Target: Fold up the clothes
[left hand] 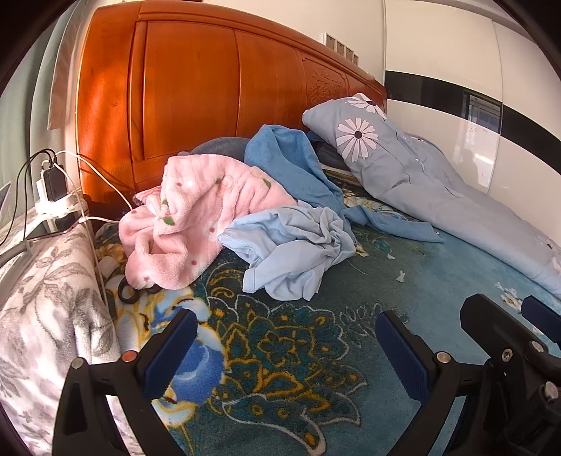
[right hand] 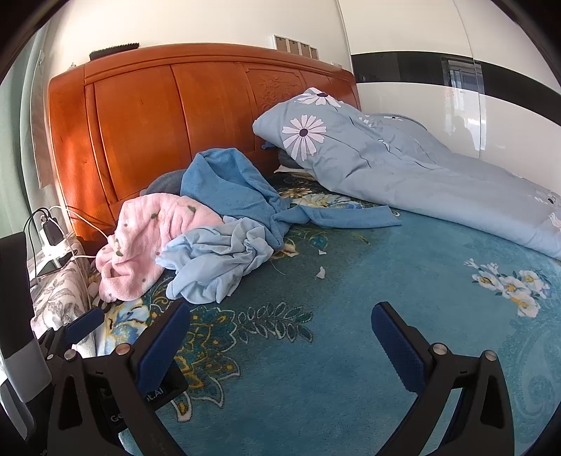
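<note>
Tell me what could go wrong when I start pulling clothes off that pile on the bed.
The pale blue garment, pink fleece and blue towel overlap, so grabbing one will likely drag its neighbours along. White cables run from a charger right beside the pink fleece and could snag. Paper scraps lie on the bedspread and may get folded in. Both the left gripper and right gripper are open and hold nothing.

- Orange wooden headboard (right hand: 182,119) at twelve o'clock, sunlit on its left.
- Cream wall (right hand: 210,24) behind.
- Glossy white wardrobe (right hand: 438,115) with black band, two o'clock.
- Teal floral bedspread (right hand: 368,298) covering the bed.
</note>
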Motion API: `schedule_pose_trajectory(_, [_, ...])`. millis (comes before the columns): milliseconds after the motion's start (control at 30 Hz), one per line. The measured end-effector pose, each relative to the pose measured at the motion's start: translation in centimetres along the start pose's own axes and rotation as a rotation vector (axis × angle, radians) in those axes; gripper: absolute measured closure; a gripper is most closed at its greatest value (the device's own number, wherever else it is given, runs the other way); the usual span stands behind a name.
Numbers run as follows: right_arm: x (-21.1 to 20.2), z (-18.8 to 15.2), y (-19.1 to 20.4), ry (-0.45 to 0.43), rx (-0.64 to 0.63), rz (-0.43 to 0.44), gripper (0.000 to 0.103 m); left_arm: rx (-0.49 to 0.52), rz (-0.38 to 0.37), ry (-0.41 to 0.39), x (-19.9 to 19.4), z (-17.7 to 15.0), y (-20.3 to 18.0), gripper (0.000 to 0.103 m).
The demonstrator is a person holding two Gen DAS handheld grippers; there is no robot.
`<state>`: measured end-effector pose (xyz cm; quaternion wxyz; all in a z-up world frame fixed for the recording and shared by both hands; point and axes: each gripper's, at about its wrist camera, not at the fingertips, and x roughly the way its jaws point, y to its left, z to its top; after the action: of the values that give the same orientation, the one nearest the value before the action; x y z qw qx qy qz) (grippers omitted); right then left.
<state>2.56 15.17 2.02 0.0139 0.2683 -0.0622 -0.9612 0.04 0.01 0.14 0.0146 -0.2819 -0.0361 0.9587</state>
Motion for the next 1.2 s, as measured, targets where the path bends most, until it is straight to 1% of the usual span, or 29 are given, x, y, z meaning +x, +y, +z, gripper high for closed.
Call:
schedule_pose_trajectory(133, [-0.2,0.3,-0.2,0.006,-0.001,-0.006,0.000,0.010,0.004,-0.008,-0.1,0.1,0.0,0.000])
schedule_pose_trajectory(267, [-0.5,0.0,0.7,-0.007,-0.016,-0.016,0.000,0.020,0.008,-0.016,-0.2,0.2,0.0,0.000])
schedule_pose_trajectory(400, [-0.2,0.2,1.2,-0.014,-0.022,-0.019,0.000,-0.009,0.028,-0.023,-0.1,0.3,0.7,0.000])
schedule_pose_trajectory(467, [-0.5,0.2,0.3,-0.014,-0.015,-0.013,0.000,-0.024,0.050,-0.033,-0.1,0.3,1.1,0.000])
schedule_pose_trajectory(567, [-0.2,0.0,-0.7,-0.001,0.011,-0.029,0.000,-0.053,0.070,-0.061,-0.4,0.3,1.8,0.000])
schedule_pose_trajectory(667, [0.0,-0.1,-1.2,0.009,0.039,-0.028,0.000,-0.079,0.074,-0.088,-0.7,0.5,2.3,0.000])
schedule_pose_trajectory(767, [0.1,-0.2,-1.2,0.019,0.033,-0.022,0.000,-0.086,0.075,-0.104,-0.9,0.5,2.3,0.000])
schedule_pose_trajectory(900, [0.2,-0.3,-0.7,0.025,0.012,-0.023,0.000,-0.075,0.074,-0.099,-0.8,0.5,1.9,0.000])
schedule_pose_trajectory(1200, [0.3,-0.3,-0.6,0.030,0.012,-0.023,0.000,-0.061,0.064,-0.086,-0.8,0.4,1.4,0.000])
